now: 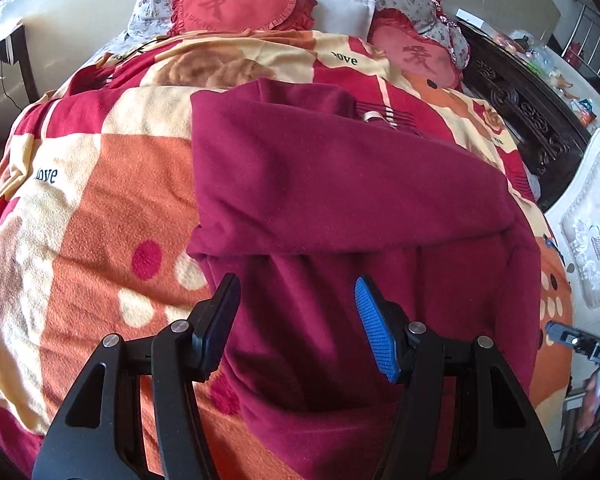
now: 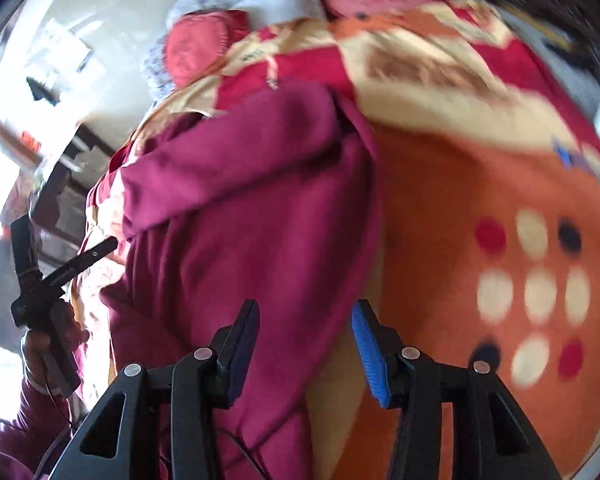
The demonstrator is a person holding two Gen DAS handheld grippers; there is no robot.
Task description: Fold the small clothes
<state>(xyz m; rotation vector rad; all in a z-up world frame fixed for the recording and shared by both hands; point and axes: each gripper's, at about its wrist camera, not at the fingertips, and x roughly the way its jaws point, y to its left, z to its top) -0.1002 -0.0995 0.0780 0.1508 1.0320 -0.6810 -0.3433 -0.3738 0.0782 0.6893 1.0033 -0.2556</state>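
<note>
Maroon garment [image 1: 340, 184] on blanket [image 1: 100, 208] — beneath both open tongs, seemingly untouched.

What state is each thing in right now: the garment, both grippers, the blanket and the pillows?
maroon garment: lying on the bed, partly folded, one layer lapped over its lower part.
left gripper: open, above the garment, holding nothing.
right gripper: open, over the garment's edge, holding nothing; view blurred.
patterned blanket: spread over the bed.
heart-shaped pillows: propped at the bed's head.
</note>
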